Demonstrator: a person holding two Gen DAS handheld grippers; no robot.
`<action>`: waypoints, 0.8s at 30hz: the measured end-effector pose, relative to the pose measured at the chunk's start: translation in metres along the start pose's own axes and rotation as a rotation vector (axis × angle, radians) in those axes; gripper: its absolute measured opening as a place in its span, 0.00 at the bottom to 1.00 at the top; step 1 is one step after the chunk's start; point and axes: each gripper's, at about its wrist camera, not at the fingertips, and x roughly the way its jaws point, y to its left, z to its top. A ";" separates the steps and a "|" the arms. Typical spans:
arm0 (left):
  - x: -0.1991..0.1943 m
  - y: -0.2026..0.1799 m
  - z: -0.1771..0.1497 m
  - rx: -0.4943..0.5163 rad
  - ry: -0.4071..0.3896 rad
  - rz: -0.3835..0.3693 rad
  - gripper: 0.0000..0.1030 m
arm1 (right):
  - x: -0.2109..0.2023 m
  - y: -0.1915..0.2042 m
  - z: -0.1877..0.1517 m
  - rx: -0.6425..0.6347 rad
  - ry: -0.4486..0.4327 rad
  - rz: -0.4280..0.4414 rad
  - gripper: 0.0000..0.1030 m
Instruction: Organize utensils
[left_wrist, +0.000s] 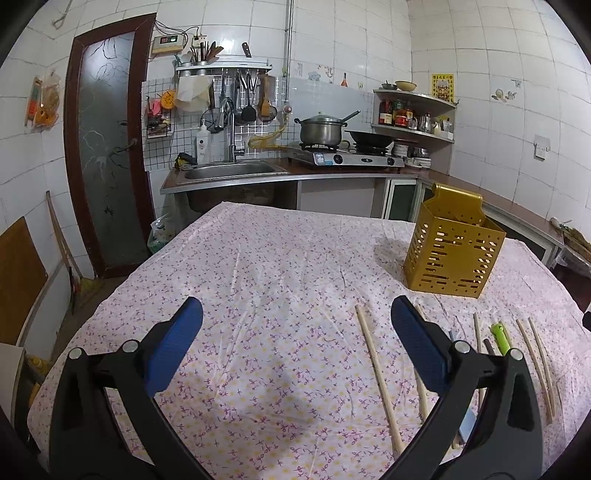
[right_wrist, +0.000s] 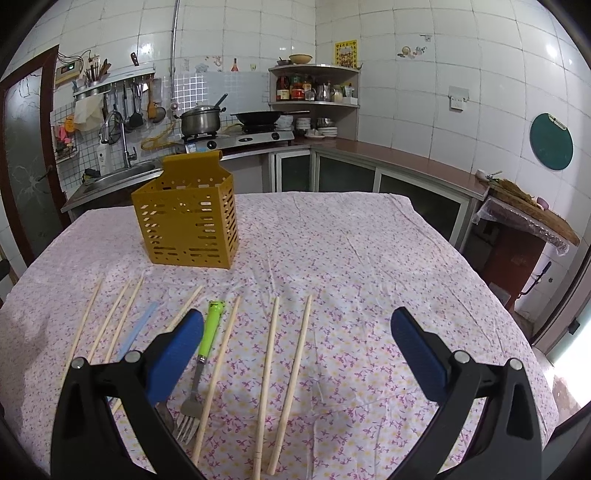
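A yellow slotted utensil holder (left_wrist: 452, 251) stands upright on the floral tablecloth; it also shows in the right wrist view (right_wrist: 188, 225). Several wooden chopsticks (right_wrist: 291, 373) lie side by side in front of it, with a green-handled fork (right_wrist: 205, 354) and a pale blue utensil (right_wrist: 136, 332) among them. In the left wrist view the chopsticks (left_wrist: 376, 373) and the green handle (left_wrist: 500, 336) lie to the right. My left gripper (left_wrist: 295, 325) is open and empty above the cloth. My right gripper (right_wrist: 295, 328) is open and empty above the two rightmost chopsticks.
The table (right_wrist: 369, 258) is covered by a pink floral cloth. Behind it run a counter with a sink (left_wrist: 229, 171), a stove with a pot (left_wrist: 321, 129) and a wok, and corner shelves (right_wrist: 314, 85). A door (left_wrist: 107, 147) stands at the left.
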 end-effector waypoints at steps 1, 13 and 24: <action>0.000 0.000 0.000 0.001 0.001 -0.002 0.96 | 0.000 -0.001 0.000 0.002 0.002 0.001 0.96; 0.004 -0.005 -0.001 0.009 0.011 -0.005 0.96 | 0.003 -0.003 0.002 0.001 0.006 -0.001 0.96; 0.005 -0.006 -0.002 0.009 0.015 -0.010 0.96 | 0.006 -0.005 0.003 -0.004 0.008 0.002 0.96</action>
